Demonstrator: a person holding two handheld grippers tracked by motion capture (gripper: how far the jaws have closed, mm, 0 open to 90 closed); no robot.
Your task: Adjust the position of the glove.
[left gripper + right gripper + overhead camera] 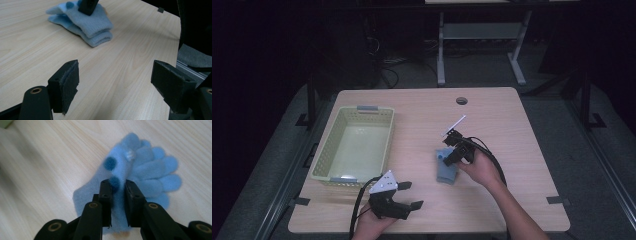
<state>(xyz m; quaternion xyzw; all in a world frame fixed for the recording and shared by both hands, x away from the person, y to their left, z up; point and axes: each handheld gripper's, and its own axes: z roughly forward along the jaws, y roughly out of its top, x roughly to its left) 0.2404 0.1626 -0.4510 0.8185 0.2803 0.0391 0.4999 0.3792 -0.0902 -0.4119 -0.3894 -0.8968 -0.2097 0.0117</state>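
Blue fleece gloves [140, 172] lie stacked right of the table's [512, 165] middle, well clear of its edges. Right gripper [118, 186] stands over them, its jaws pinching a ridge of the top glove's fabric. Left gripper [404, 192] hovers near the front edge, jaws wide apart and holding nothing, beside the pale green basket [324, 155] at the left edge.

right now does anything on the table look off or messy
Nothing stands out. The blue gloves lie stacked on the table under the right gripper, whose jaws pinch the fabric; the basket sits upright.
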